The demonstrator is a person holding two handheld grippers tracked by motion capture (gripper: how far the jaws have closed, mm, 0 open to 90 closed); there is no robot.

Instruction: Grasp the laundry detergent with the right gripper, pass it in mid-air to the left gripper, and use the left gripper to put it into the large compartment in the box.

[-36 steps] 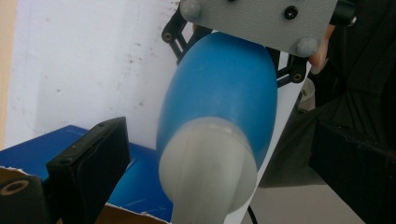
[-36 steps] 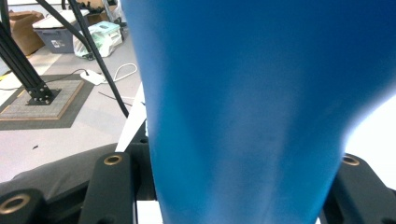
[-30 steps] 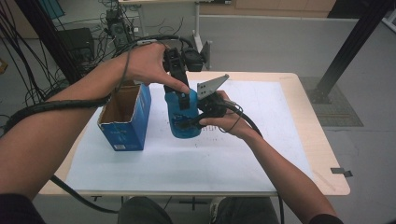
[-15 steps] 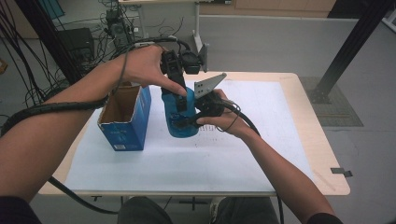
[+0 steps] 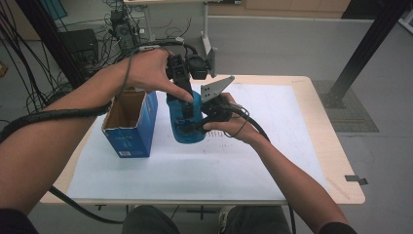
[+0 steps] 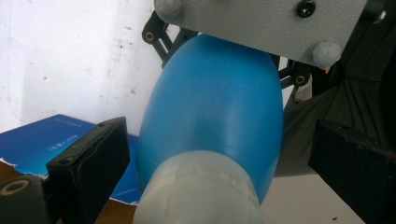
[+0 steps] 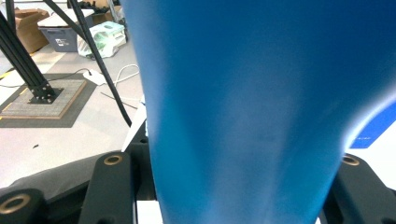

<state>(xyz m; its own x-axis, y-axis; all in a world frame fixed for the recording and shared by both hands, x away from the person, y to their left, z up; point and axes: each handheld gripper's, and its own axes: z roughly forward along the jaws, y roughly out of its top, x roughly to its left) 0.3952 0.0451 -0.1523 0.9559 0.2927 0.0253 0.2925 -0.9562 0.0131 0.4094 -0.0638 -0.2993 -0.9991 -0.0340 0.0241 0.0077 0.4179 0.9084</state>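
Shows a bottle [image 5: 187, 127] upright near the middle of the table [image 5: 302, 97], at three o'clock of an open box [image 5: 127, 124] and just beside it; cannot tell whether resting on the sheet or held slightly off it. Finds the right gripper [image 5: 189, 129] coming in from three o'clock, clamped on the lower body, with the blue wall [image 7: 243, 102] filling the space between its jaws. Finds the left gripper [image 5: 183, 103] reaching down from twelve o'clock, jaws apart on either side of the pale cap [image 6: 201, 191], with a clear gap on both sides and no pad pressing. Looks like smooth, hard plastic: stiff enough for a firm squeeze, glossy enough to slip, probably light unless full, which cannot be told through the opaque wall. Tapers from a wide belly to a narrow neck, so a grip on the slope would likely slide upward. Better taken low on the straighter part of the body for holding, and squarely across the cap for twisting. Should not break easily if tipped, though may roll.
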